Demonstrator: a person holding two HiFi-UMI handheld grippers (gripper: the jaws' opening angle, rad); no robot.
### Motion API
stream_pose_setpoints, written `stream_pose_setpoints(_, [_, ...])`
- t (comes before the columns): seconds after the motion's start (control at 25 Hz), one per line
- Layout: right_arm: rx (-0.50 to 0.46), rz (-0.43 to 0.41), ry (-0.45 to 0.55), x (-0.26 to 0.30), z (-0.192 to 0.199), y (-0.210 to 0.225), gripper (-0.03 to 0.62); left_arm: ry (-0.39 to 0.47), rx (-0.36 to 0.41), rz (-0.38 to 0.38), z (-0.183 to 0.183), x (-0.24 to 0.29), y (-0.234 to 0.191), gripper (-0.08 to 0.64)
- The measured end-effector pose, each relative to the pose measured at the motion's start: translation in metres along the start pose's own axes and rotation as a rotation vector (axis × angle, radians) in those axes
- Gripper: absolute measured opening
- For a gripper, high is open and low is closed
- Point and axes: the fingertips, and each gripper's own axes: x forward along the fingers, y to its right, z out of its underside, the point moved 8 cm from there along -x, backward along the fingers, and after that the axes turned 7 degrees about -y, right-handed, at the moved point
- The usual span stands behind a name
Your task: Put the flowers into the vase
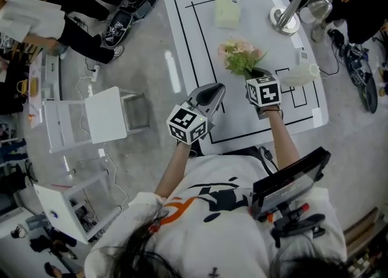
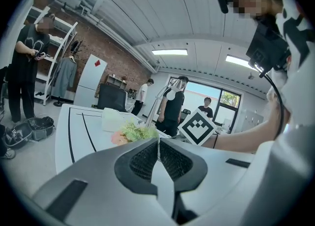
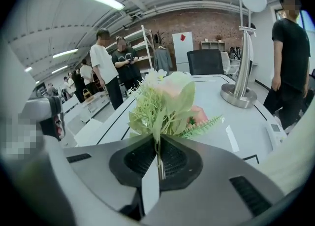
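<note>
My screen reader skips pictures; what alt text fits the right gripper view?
The right gripper is shut on the stem of a bunch of flowers with green leaves and pale pink blooms, held over a white table. A lamp stands farther back on the table.

White T-shirt (image 1: pixel 230 240) with black and orange print, grey left hand-held gripper (image 1: pixel 213 92), right hand-held gripper (image 1: pixel 259 74), black-and-white marker cubes (image 1: pixel 188 124)
</note>
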Motion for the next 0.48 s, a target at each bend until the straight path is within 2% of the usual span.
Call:
stream_pose_setpoints(0.24, [0.077,-0.091,0.104,-0.027,0.011,-0.006,0.028,-0.007,0.018,0.037,-0.002,0.003,0.005,0.011])
stream_pose_setpoints(0.48, [0.118,-0.105,0.193,-0.057,0.015,-0.009,0.026,-0.01,0.031,0.067,-0.011,0.009,0.008,0.011])
